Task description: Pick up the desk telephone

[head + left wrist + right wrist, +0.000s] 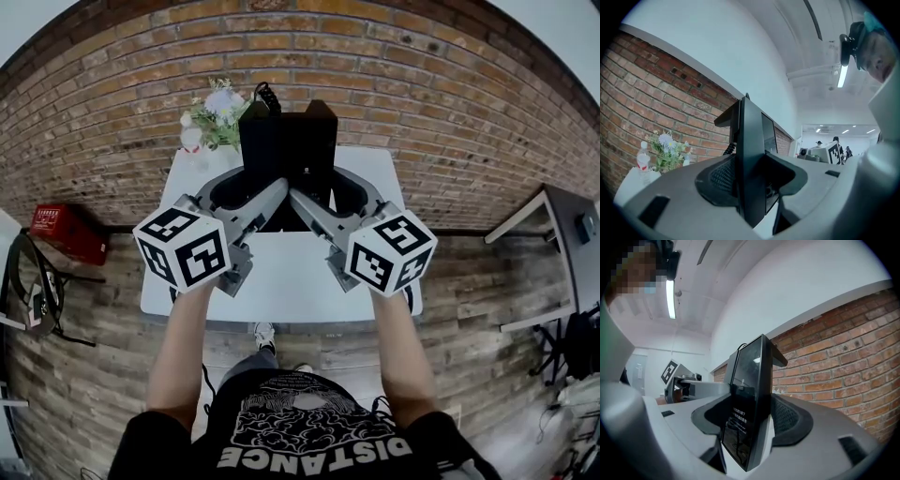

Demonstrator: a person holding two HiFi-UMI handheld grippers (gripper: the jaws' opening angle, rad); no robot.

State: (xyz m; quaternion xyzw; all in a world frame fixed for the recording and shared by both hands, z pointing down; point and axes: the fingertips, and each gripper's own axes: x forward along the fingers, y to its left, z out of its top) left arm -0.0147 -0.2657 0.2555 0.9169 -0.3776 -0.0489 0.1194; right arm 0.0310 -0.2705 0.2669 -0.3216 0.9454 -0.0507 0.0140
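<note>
1. The desk telephone [286, 150] is black and slab-bodied, with a glossy dark front panel bearing small white print.
2. It stands nearly upright on its edge.
3. Its coiled black cord [729, 147] hangs at the back.
4. I have it clamped from both sides, in my left gripper [246, 187] and right gripper [330, 192], over the far part of the white table [281, 272].

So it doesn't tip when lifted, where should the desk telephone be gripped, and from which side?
Its two thin side edges, one gripper from each side. The desk telephone is a flat, wide slab; the left gripper and right gripper each clamp one edge.
</note>
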